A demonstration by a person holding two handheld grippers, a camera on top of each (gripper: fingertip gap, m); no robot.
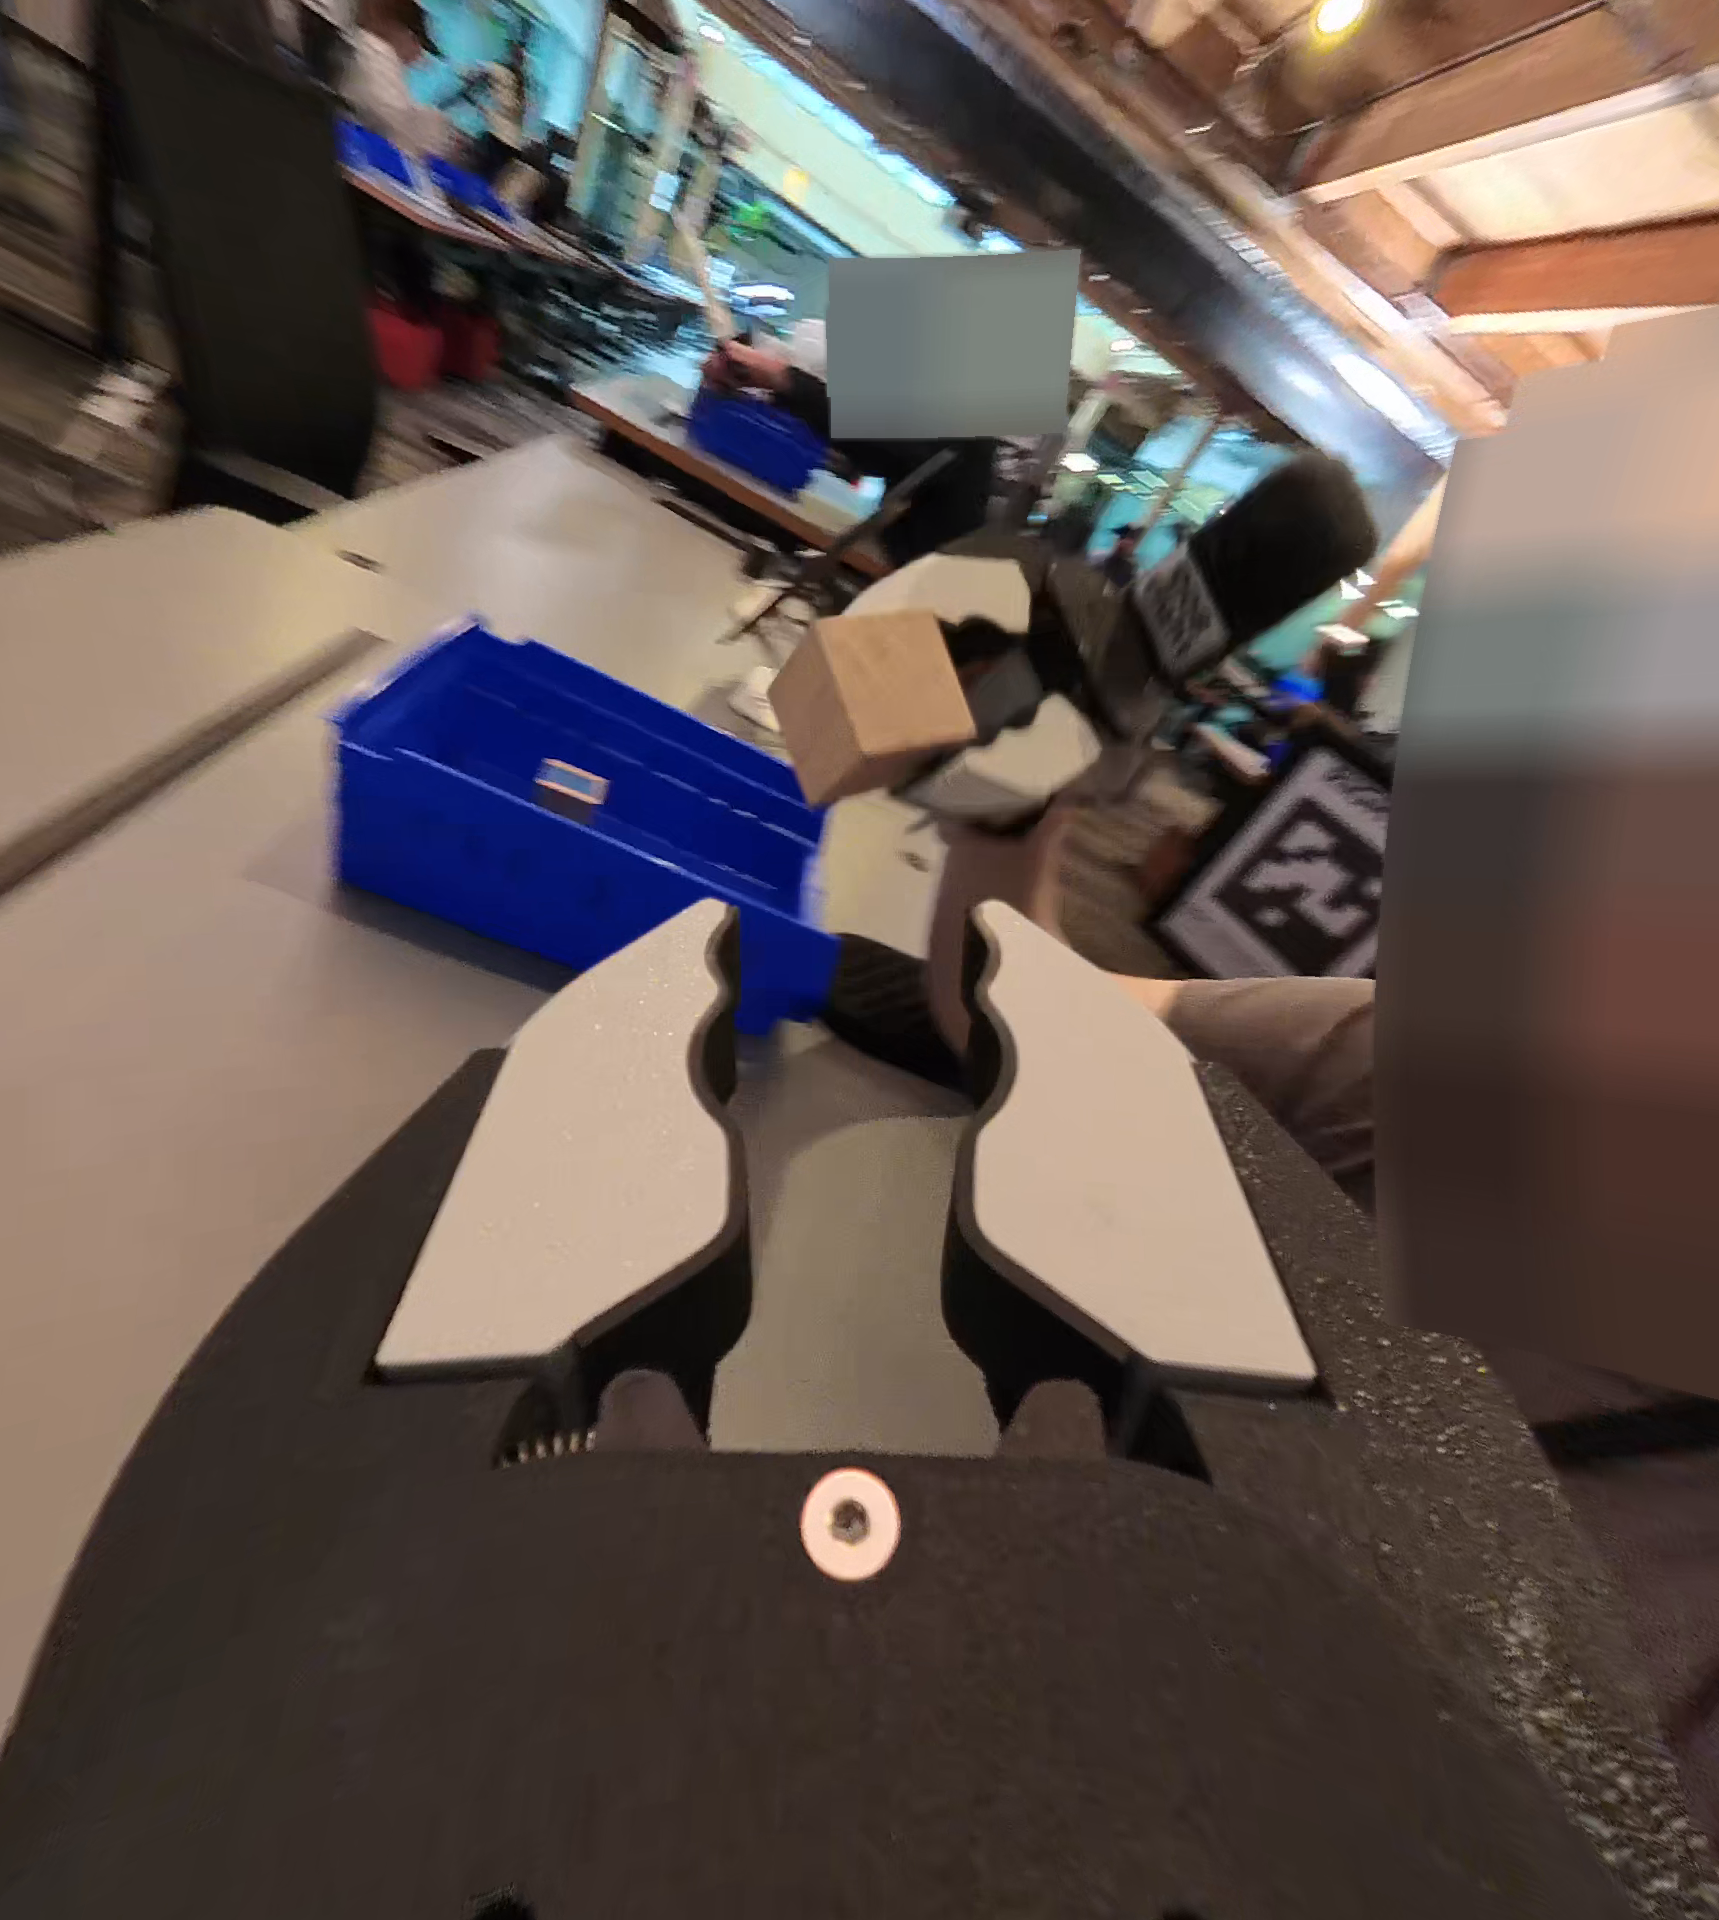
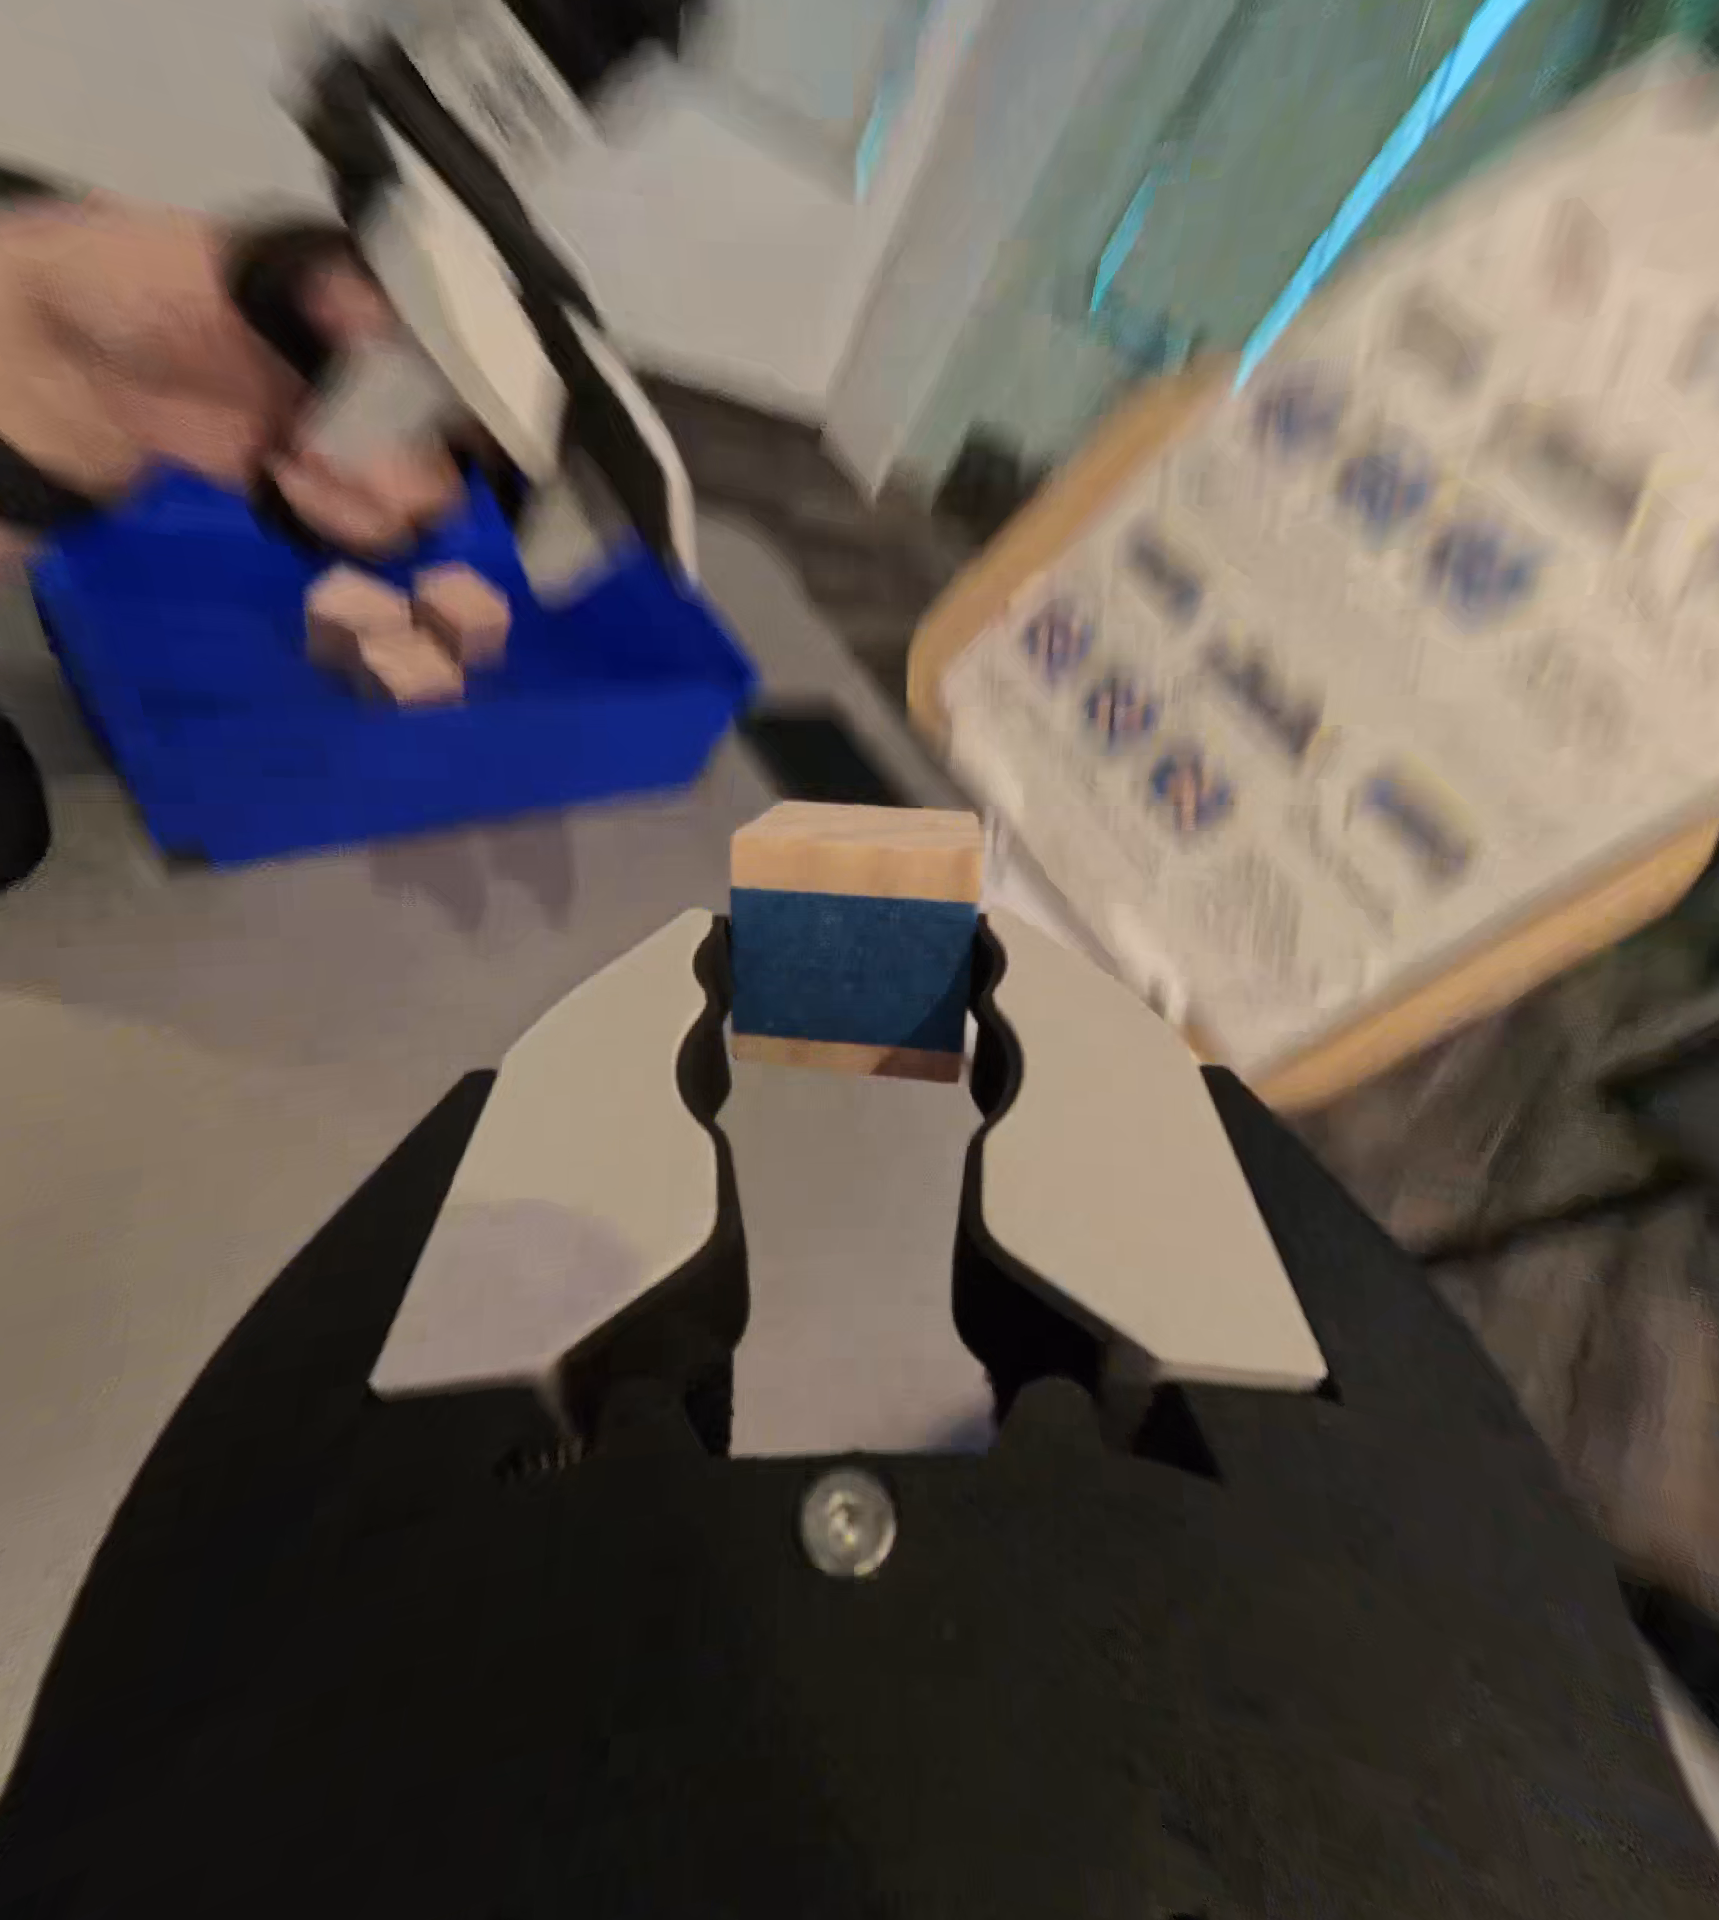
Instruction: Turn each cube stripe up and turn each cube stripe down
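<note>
My right gripper (image 2: 850, 935) is shut on a wooden cube (image 2: 855, 977) and holds it above the grey table. The cube's blue stripe faces the camera. In the left wrist view this cube (image 1: 870, 707) shows plain wood faces in the right gripper (image 1: 964, 686), beyond the blue bin (image 1: 522, 883). My left gripper (image 1: 850, 935) is open and empty, close to the bin's near corner. One striped cube (image 1: 572, 790) shows inside the bin. In the right wrist view the bin (image 2: 367, 769) holds three cubes (image 2: 398, 634), with the left gripper (image 2: 574, 540) and a hand above it.
A wood-framed board with a printed sheet (image 2: 1354, 623) stands to the right of the held cube. The grey table (image 1: 107, 1039) has a seam running toward the back. Other tables with blue bins and people are far behind. Both views are motion-blurred.
</note>
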